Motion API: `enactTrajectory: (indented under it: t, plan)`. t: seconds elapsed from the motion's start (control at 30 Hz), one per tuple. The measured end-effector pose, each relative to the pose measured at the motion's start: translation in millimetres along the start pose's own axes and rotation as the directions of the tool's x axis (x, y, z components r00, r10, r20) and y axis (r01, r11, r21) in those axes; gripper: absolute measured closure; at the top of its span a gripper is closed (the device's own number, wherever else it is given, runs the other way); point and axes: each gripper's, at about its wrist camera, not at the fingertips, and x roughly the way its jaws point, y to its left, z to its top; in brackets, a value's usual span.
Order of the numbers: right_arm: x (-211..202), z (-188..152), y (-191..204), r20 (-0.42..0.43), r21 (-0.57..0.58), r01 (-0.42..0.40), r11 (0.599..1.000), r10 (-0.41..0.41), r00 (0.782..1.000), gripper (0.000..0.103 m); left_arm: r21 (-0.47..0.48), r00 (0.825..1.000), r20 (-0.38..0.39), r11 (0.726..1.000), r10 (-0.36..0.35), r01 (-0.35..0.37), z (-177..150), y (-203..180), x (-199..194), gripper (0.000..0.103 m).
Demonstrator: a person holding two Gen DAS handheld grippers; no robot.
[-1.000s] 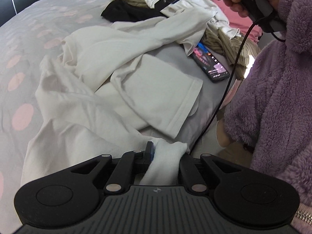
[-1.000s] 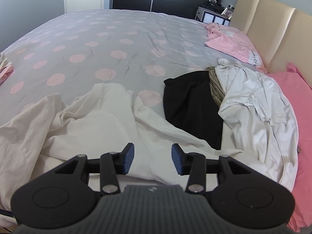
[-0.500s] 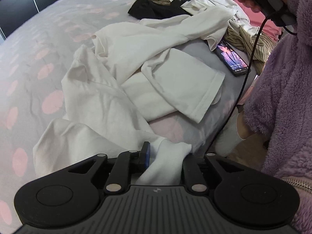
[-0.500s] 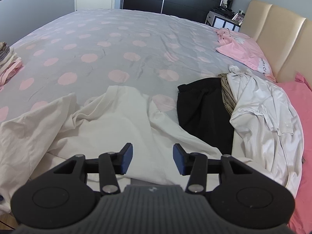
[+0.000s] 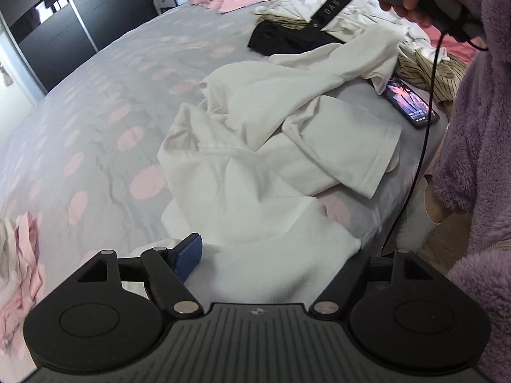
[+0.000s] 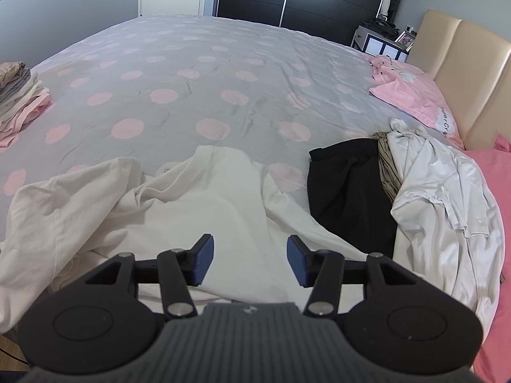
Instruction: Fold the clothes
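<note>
Cream t-shirt (image 5: 255, 146) lies crumpled on the polka-dot bed (image 5: 95, 121), hem end at 6 o'clock. Left gripper (image 5: 274, 255) jaws just opened wide, hem let go, cloth between but loose. Right gripper (image 6: 247, 258) half-open over the shirt, empty. Step looks like spreading; next prob regrasp corners & pull flat. Phone (image 5: 412, 102) at 2 o'clock.

Soft, dim, even light with faint shadows, strong fisheye bending at the dark-cornered edges, glare on the glossy wardrobe doors (image 5: 48, 25), and both views fairly sharp.
</note>
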Motion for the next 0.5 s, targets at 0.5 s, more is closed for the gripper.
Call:
enactTrajectory:
  t: [0.5]
  plan:
    - [3,4,16,-0.020,-0.027,-0.048,0.999,0.047,0.999,0.046,-0.175,0.978,-0.045,0.965,-0.205,0.195,-4,46,-40,0.030]
